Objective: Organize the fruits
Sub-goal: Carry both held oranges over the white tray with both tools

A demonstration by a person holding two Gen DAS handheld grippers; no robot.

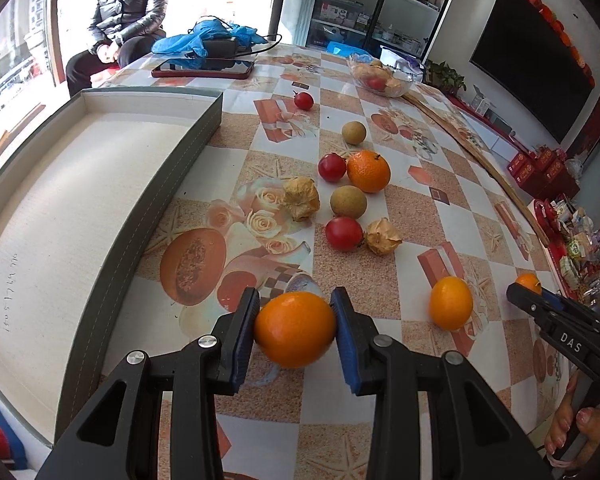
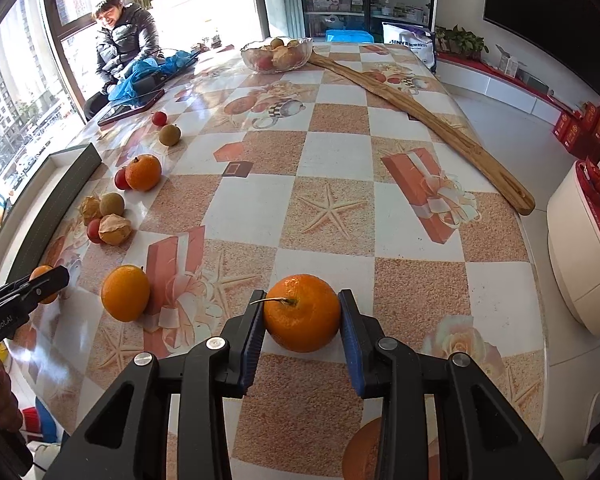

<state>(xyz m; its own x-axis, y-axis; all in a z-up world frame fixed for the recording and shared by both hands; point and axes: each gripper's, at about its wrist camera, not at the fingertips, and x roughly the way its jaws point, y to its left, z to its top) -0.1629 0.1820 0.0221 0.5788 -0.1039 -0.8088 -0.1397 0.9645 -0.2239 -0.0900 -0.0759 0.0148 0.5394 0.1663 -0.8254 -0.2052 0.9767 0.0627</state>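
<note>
Oranges, two of them, clamped one per tool. Left gripper (image 1: 295, 330) pinched narrow on a smooth orange (image 1: 295, 328), blue pads (image 1: 245, 332) pressing its sides at 9 and 3 o'clock; held low at 6 o'clock in the left wrist view, apparently just clear of the patterned table (image 1: 440, 208), though a lift cannot be told for sure. Right gripper (image 2: 302, 320) likewise closed to a narrow gap on a stemmed orange (image 2: 302, 312), stem turned toward 10 o'clock, gripped across the widest part, probably so the round fruit cannot roll out.

Grey tray (image 1: 148, 200) lying empty at 9 to 10 o'clock of the left-held fruit, open side up, likely the destination: near enough for a short carry.

Third orange (image 1: 451, 302) loose on the table at 3 o'clock of the left tool, between both grippers. Fourth orange (image 1: 369, 171) farther off at 12 to 1 o'clock, touching or nearly touching a red fruit (image 1: 332, 167). Around these, scattered: round brown fruits (image 1: 348, 201), more red ones (image 1: 343, 233), papery husked fruits (image 1: 301, 198), unsorted.

Glass bowl (image 2: 276, 54) with mixed fruit at the far end, 12 o'clock in the right wrist view. Long wooden board (image 2: 428, 120) running along the table's edge from 12 toward 2 o'clock. Seated person (image 2: 124, 40) at 10 o'clock, beyond the table, uninvolved.
</note>
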